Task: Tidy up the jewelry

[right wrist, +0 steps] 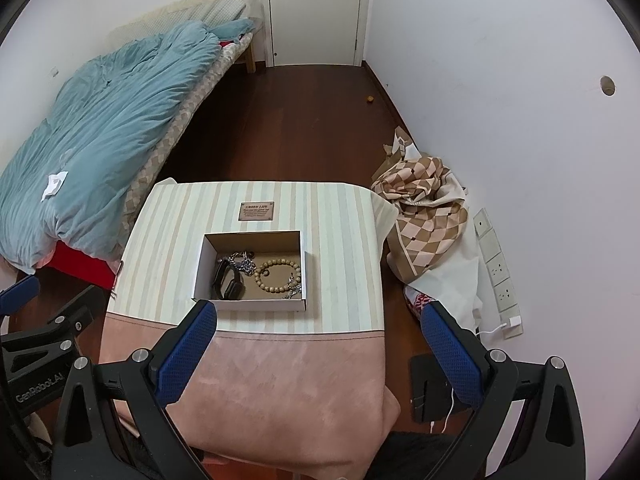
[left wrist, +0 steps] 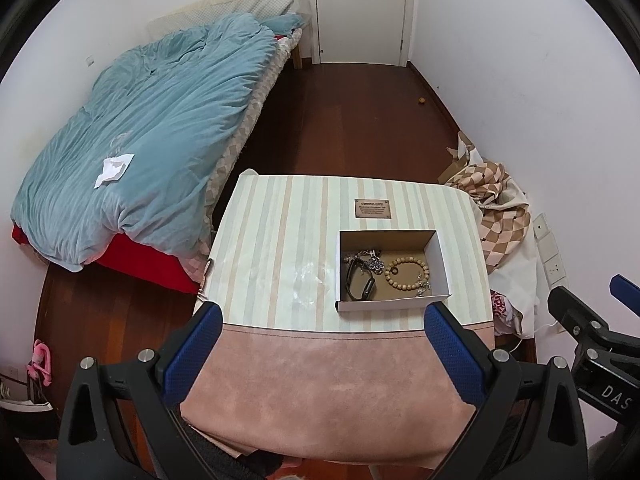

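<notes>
The jewelry sits together in an open white box (right wrist: 250, 268) on the striped cover of the bench (right wrist: 344, 240): a wooden bead bracelet (right wrist: 278, 276) to the right, a black band (right wrist: 228, 280) to the left, and a tangle of silver chain (right wrist: 242, 262) behind and between them. The box's long axis runs side to side across both views. It lies ahead of both grippers. For the left gripper (left wrist: 322, 322) it is offset toward the right jaw; for the right gripper (right wrist: 320, 320) it is toward the left jaw, just past that tip. Both sets of jaws stand wide and hold nothing. Neither hand looks clearly nearer, though the beads lie on the right gripper's side.
</notes>
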Action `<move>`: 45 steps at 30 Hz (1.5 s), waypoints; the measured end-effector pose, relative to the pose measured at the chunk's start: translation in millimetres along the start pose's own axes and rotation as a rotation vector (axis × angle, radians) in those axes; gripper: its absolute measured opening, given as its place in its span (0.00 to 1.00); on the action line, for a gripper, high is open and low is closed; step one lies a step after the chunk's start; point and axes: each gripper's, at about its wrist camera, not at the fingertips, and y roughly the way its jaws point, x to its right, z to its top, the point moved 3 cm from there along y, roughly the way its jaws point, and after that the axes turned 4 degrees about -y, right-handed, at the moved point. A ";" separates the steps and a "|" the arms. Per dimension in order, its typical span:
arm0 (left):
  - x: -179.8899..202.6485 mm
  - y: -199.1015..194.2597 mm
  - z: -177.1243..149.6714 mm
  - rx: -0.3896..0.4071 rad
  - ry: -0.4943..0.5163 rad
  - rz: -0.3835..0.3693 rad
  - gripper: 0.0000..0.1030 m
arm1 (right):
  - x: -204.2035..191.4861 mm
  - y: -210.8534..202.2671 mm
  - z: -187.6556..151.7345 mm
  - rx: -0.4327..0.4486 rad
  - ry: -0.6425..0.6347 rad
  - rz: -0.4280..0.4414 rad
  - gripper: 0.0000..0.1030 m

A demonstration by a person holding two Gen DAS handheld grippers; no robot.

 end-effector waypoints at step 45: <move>1.8 -3.5 -2.0 0.010 0.002 -0.003 1.00 | 4.6 -3.0 2.3 0.010 -0.008 -0.011 1.00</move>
